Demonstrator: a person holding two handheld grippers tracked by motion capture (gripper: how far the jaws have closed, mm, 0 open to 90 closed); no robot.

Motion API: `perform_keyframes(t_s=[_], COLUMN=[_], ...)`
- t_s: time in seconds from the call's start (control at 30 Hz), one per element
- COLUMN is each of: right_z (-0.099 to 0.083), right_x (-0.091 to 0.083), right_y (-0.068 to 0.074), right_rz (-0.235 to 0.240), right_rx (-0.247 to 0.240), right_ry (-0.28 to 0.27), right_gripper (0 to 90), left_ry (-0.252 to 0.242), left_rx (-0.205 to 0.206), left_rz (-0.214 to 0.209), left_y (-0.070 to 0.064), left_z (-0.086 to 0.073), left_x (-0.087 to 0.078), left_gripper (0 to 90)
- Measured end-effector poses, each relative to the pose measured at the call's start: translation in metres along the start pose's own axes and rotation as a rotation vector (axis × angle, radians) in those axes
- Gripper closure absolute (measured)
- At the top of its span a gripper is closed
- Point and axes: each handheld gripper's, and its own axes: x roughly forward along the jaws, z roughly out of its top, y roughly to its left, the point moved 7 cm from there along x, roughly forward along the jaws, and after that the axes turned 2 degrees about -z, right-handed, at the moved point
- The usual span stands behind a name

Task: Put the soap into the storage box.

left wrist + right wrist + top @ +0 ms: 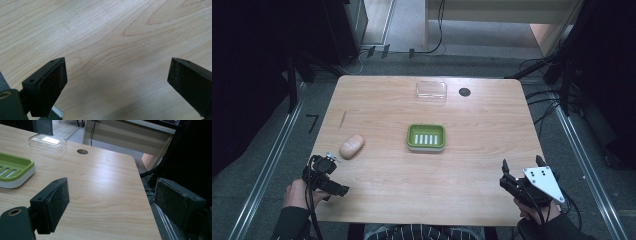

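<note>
A wooden table [382,195] is seen from above, with a gripper held at each near corner. At the near left, the left gripper [326,161] is held low over the table edge, its jaws spread wide with nothing between them; in the left gripper view bare wood is seen between the two pads. Just beyond it, to its far right, a pale pink soap [351,146] lies on its side, near the jaws but not touched. In the middle of the table a green soap dish [426,137] sits empty, its slotted floor showing. Farther off a clear lid [431,92] rests near the far edge, with a dark hole [464,92] in the table beside it. At the near right, the right gripper [522,164] is held at the table corner, jaws wide apart and empty.

The work is judged to be at its start: nothing has been grasped. The next move likely calls for the left jaws to be brought around the soap and closed gently, since a smooth bar may slip.
</note>
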Motion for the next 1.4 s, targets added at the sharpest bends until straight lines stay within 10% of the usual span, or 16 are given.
perform_keyframes(t_s=[1.4], right_z=[0.003], right_x=[0.008], right_y=[0.01], right_rz=[0.032], right_rx=[-0.021], right_ry=[0.002], right_gripper=[13.6], left_ry=[-0.003], left_rx=[0.002], left_rz=[-0.016], left_y=[0.011], left_z=[0.025], left_x=[-0.011], left_gripper=[0.0])
